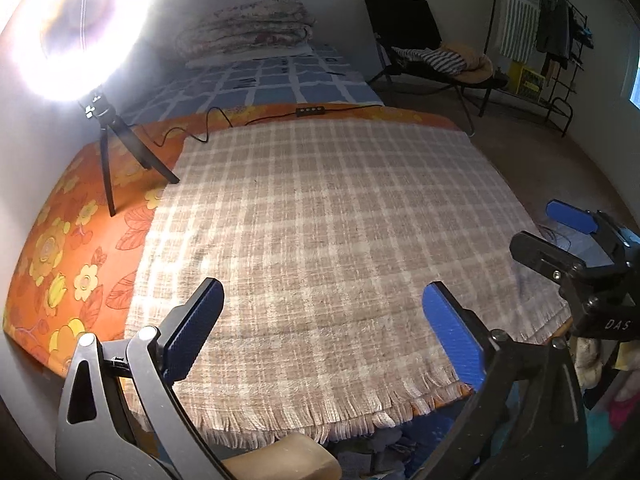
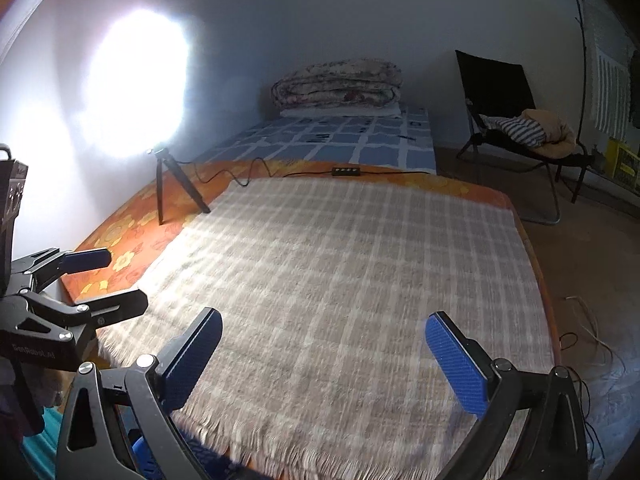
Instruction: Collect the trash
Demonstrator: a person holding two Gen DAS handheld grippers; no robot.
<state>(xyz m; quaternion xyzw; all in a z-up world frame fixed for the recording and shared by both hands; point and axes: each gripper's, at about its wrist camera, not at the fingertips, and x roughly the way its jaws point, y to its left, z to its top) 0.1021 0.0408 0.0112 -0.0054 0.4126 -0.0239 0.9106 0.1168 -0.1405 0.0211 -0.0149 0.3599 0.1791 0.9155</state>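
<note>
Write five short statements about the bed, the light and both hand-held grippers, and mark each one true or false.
1. The left hand-held gripper is open with nothing between its fingers. True.
2. The right hand-held gripper is shut on a wrapper. False: it is open and empty.
3. A ring light on a tripod stands on the orange floral sheet. True.
4. The plaid blanket is littered with trash. False: none shows on it.
5. The folding chair is empty. False: striped cloth lies on it.

Checked blanket (image 1: 320, 240) woven cloth, fringed; floral cover (image 1: 72, 264) smooth cloth.
</note>
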